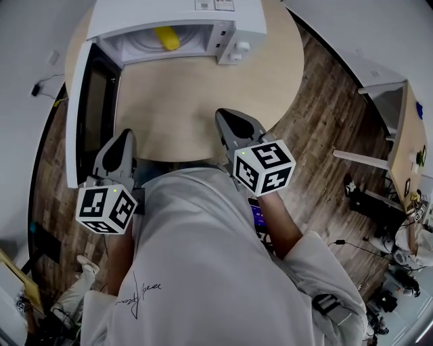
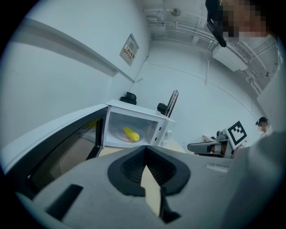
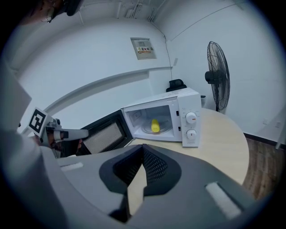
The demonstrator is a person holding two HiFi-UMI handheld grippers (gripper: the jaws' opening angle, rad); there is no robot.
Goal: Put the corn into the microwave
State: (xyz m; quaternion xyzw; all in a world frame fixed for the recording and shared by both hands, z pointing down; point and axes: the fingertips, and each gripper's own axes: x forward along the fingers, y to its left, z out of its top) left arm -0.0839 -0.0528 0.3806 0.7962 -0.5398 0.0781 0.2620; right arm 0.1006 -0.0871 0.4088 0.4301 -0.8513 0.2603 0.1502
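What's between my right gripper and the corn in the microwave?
Only bare table lies between the right gripper and the corn, which sits inside the open microwave. Head view and right gripper view both show it.

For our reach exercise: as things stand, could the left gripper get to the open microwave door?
Probably yes: the left gripper sits close beside the microwave door, with nothing visible between them.

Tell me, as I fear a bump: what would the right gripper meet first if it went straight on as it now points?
Probably the round light-wood table top, since the shut, empty right gripper tilts downward over it; beyond stands the open white microwave. Depth is unclear.
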